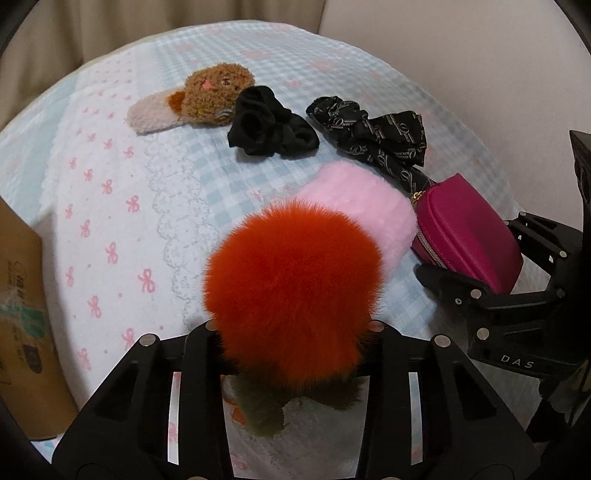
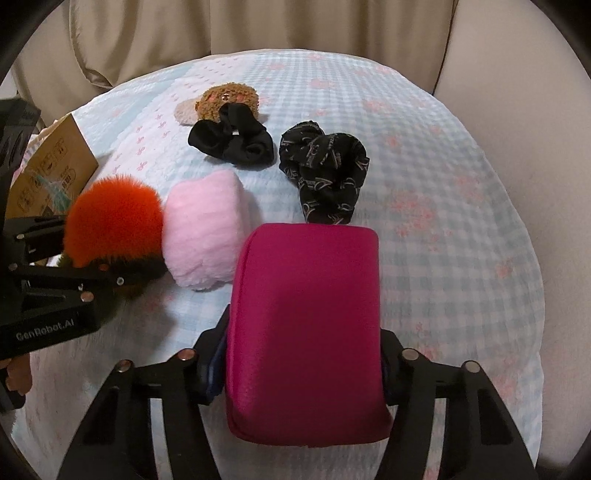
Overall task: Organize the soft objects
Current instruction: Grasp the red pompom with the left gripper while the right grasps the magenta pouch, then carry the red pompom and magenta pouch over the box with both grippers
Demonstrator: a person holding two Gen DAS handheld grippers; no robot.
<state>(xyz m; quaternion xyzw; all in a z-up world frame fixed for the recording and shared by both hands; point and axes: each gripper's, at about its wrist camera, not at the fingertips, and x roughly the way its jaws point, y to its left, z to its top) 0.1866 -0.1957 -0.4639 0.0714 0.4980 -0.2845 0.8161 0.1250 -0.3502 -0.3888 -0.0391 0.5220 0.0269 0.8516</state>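
A fluffy orange pom-pom (image 1: 291,273) with an olive-green tuft under it sits between the fingers of my left gripper (image 1: 293,326), which is shut on its base. My right gripper (image 2: 303,339) is shut on a magenta zip pouch (image 2: 306,325), its fingers pressing both sides; the pouch (image 1: 469,236) also shows at the right of the left wrist view. Between the two lies a pink fluffy pouch (image 2: 203,229) on the bedspread. Further back lie a plain black scrunchie (image 2: 236,140), a black patterned scrunchie (image 2: 325,170) and a brown plush bear piece (image 2: 229,98).
Everything rests on a pale blue checked bedspread (image 2: 443,221) with pink bows. A cardboard box (image 1: 22,314) stands at the left edge, close to the left gripper. Beige curtains (image 2: 258,29) hang behind the bed.
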